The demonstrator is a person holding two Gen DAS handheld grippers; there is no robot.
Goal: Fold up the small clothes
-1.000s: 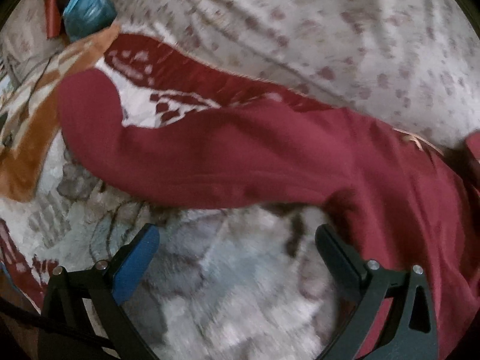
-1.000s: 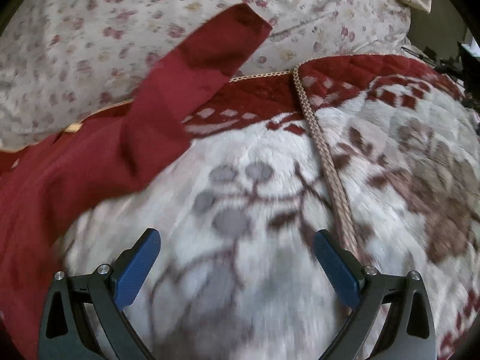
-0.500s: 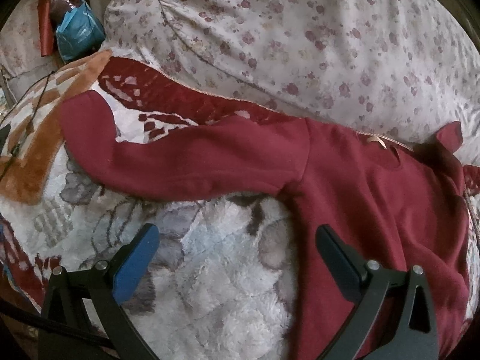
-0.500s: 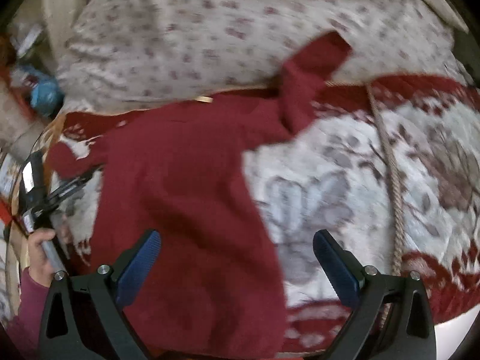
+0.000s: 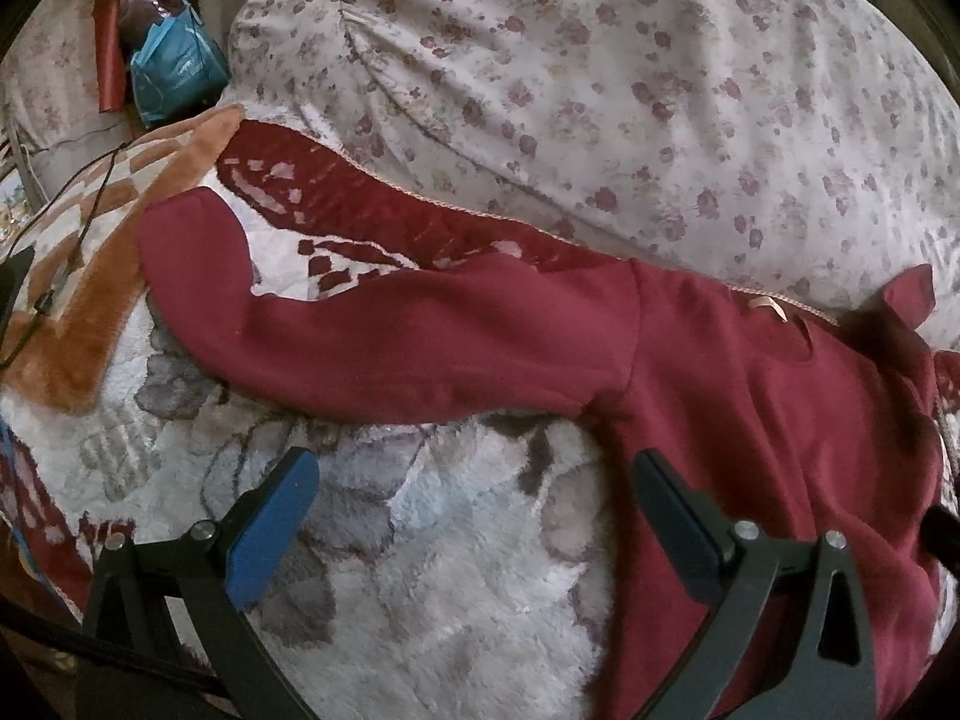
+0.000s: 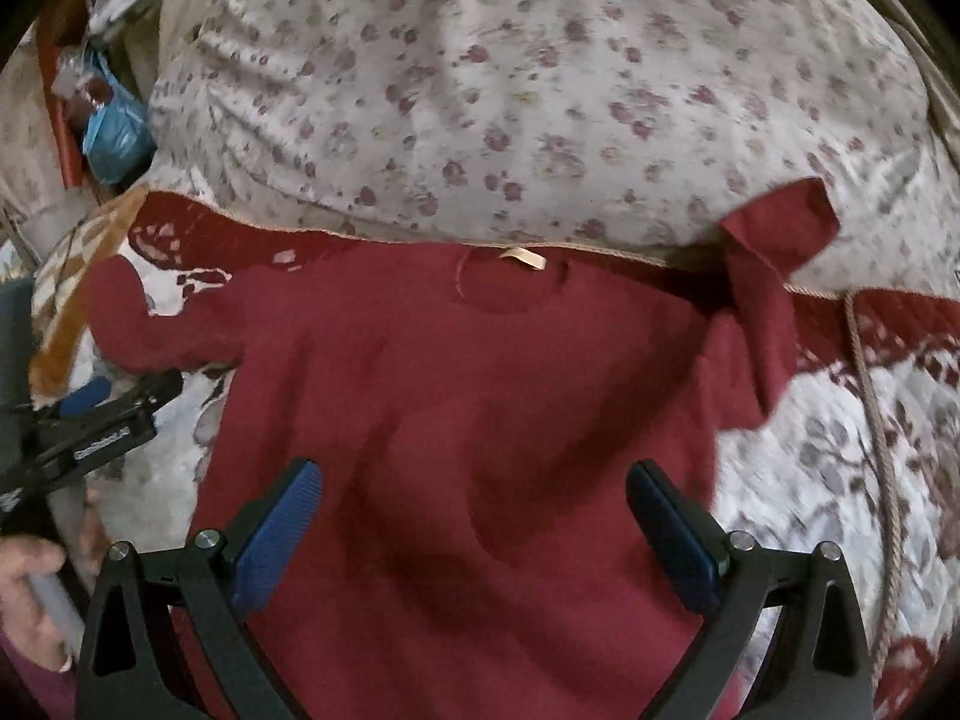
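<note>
A small dark red long-sleeved shirt (image 6: 480, 408) lies spread face up on a fluffy patterned blanket (image 5: 432, 552), collar and tan neck label (image 6: 528, 257) at the far side. Its left sleeve (image 5: 390, 342) stretches out flat to the left. Its right sleeve (image 6: 774, 276) is bent, its cuff resting on the floral bedding. My left gripper (image 5: 474, 510) is open and empty over the blanket, just below the left sleeve. It also shows in the right wrist view (image 6: 102, 402). My right gripper (image 6: 474, 510) is open and empty above the shirt's body.
A big floral-print duvet (image 5: 600, 90) rises behind the shirt. An orange and white blanket (image 5: 84, 300) with a black cable lies at the left. A blue bag (image 5: 174, 66) and red item sit at the far left. A braided cord (image 6: 876, 438) crosses the blanket at the right.
The right gripper swung left from over the bare blanket to above the shirt's body. The left view pulled back a little; the shirt now lies spread and still.
</note>
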